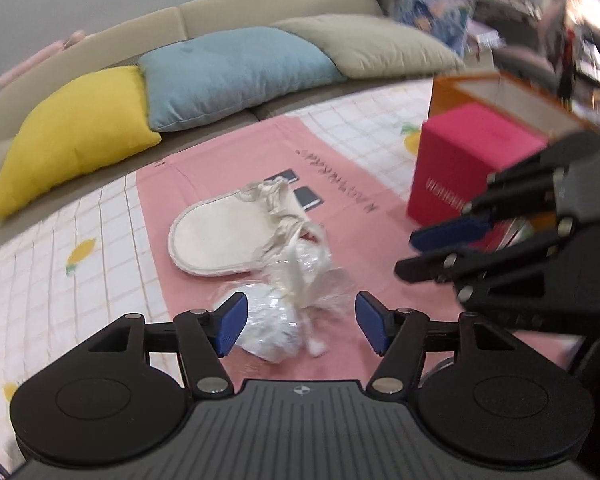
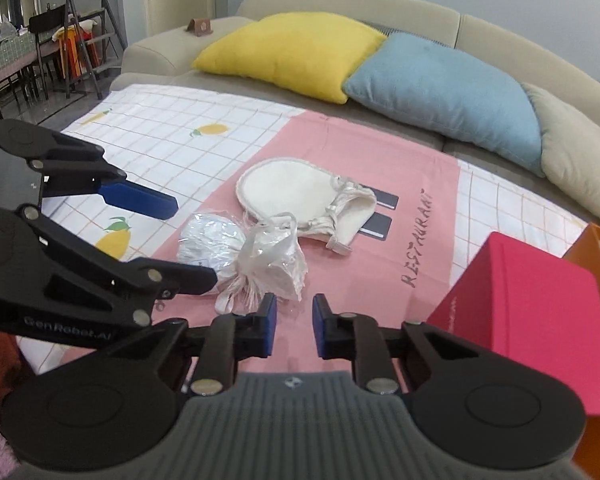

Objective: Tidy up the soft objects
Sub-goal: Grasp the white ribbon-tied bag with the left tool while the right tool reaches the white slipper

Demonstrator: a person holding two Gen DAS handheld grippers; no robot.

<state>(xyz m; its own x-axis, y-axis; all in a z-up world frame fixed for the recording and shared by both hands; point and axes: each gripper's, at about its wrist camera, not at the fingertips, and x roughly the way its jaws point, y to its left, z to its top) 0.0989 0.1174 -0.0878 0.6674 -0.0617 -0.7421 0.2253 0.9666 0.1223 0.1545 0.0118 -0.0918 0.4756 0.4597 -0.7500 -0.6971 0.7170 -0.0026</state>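
Observation:
A clear plastic bag (image 1: pixel 276 320) tied around a white, shiny bundle lies on the pink part of the cloth (image 1: pixel 352 168). My left gripper (image 1: pixel 302 326) is open, its blue pads on either side of the bag without pressing it. In the right wrist view the left gripper (image 2: pixel 196 240) straddles the round end of the bag (image 2: pixel 220 244). Just behind the bag lies a white slipper (image 1: pixel 216 240) (image 2: pixel 280 188). My right gripper (image 2: pixel 295 322) hovers near the bag's knotted end, jaws narrowly apart with nothing between them; the left wrist view shows the right gripper (image 1: pixel 406 254) at the right.
Two small dark cards (image 2: pixel 376 226) lie beside the slipper. A red box (image 2: pixel 540 312) and an orange bag (image 1: pixel 500 92) stand at the right. Yellow (image 2: pixel 292 52), blue (image 2: pixel 452 92) and beige (image 2: pixel 580 152) pillows lean on the sofa back. Chairs and a stepladder (image 2: pixel 84 20) stand far left.

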